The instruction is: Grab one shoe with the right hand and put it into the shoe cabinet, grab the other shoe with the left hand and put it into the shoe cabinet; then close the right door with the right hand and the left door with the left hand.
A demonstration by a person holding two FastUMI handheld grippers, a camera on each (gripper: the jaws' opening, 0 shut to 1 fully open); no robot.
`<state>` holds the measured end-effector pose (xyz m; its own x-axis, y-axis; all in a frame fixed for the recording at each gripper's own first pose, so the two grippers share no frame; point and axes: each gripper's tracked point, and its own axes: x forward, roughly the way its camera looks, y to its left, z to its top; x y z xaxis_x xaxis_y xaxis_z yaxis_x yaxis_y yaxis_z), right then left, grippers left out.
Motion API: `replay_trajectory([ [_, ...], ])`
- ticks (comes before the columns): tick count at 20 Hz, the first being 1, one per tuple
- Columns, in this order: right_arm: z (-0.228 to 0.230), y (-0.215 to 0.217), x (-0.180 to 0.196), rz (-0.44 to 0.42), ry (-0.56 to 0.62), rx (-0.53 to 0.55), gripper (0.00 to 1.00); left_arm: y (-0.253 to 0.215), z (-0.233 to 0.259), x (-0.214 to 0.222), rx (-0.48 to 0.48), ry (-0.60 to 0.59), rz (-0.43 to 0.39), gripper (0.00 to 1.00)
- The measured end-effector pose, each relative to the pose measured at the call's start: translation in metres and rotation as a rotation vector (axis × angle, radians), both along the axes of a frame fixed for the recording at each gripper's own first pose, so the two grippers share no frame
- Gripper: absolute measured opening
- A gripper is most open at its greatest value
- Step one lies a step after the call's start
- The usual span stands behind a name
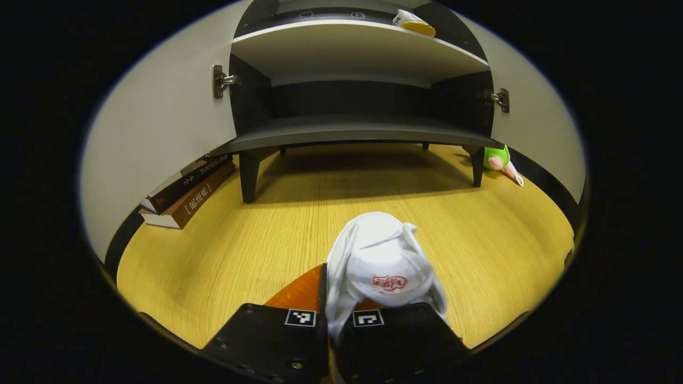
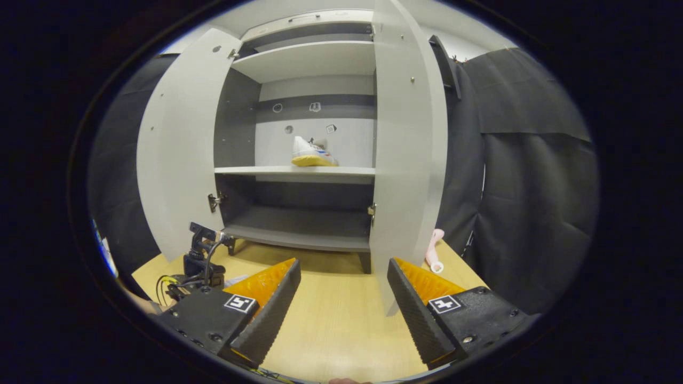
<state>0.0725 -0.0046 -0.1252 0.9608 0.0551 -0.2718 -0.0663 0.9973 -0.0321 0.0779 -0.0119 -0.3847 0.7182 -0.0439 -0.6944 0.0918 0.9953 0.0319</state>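
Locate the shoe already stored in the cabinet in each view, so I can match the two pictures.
Left gripper view: the stored shoe sits at top centre-right, on the upper shelf, seen from below.
Right gripper view: the same shoe sits near centre, on that shelf, beside the open right door.
Shared landmark: the left door's hinge.
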Motion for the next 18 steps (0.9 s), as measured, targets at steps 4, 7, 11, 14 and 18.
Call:
replay_trajectory([
  [4,0.002,0.005,0.000,0.019,-0.013,-0.007,1.00,0.002,0.014,-0.009,-0.017,-0.022,0.008,0.02],
  [7,0.006,0.012,0.001,0.041,-0.025,-0.005,1.00,0.002,0.062,-0.022,-0.053,-0.104,0.036,0.02],
  [11,0.005,0.027,0.005,0.080,-0.026,0.003,1.00,0.003,0.158,-0.028,-0.098,-0.240,0.051,0.01],
  [14,0.007,0.041,0.007,0.120,-0.032,0.011,1.00,0.004,0.233,-0.004,-0.113,-0.350,0.038,0.01],
  [18,0.019,0.056,0.003,0.161,-0.064,0.016,1.00,-0.002,0.311,0.048,-0.136,-0.435,0.022,0.02],
])
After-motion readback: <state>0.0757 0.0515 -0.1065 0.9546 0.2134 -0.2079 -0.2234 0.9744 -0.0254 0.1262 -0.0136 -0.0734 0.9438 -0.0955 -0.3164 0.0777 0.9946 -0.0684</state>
